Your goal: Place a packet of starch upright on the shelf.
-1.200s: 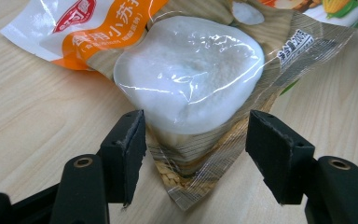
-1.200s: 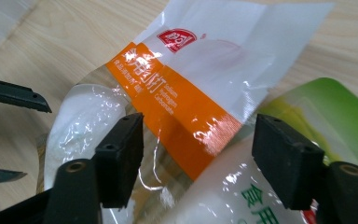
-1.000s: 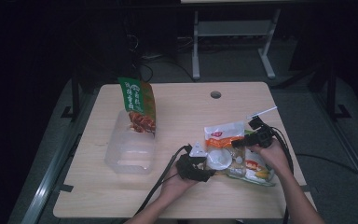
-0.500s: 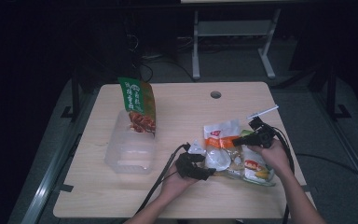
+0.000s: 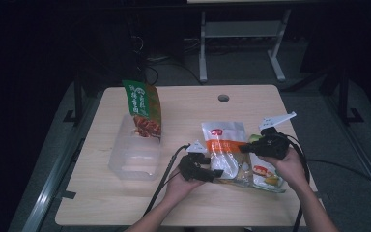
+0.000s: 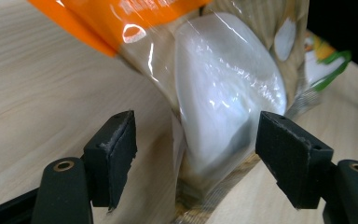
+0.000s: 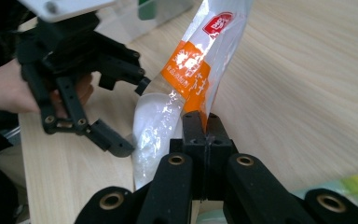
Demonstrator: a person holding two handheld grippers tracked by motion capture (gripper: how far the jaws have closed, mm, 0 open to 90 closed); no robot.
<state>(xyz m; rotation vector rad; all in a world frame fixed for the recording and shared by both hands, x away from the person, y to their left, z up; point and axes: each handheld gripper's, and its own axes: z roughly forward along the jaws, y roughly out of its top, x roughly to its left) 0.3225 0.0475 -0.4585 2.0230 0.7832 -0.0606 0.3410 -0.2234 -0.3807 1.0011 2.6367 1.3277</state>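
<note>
A clear packet [image 5: 224, 145] with an orange band and a white lump inside lies at the table's right of centre. My right gripper [image 5: 244, 149] is shut on its side edge, and the right gripper view shows the film pinched between the closed jaws [image 7: 200, 123] as the packet [image 7: 191, 70] hangs up from them. My left gripper [image 5: 217, 173] is at the packet's near end. Its jaws [image 6: 196, 144] have just been opening and now stand wide on either side of the white lump [image 6: 223, 93], with the pads clear of it.
A clear plastic container [image 5: 135, 152] sits at the table's left, with a green snack bag [image 5: 144, 108] standing at its far end. A second packet with green and yellow print [image 5: 265, 176] lies under the right hand. Cables trail off the near edge of the table [image 5: 125, 203].
The right hand has risen a little and drawn the packet's edge up with it, so the packet stands taller. The left hand has stayed put.
</note>
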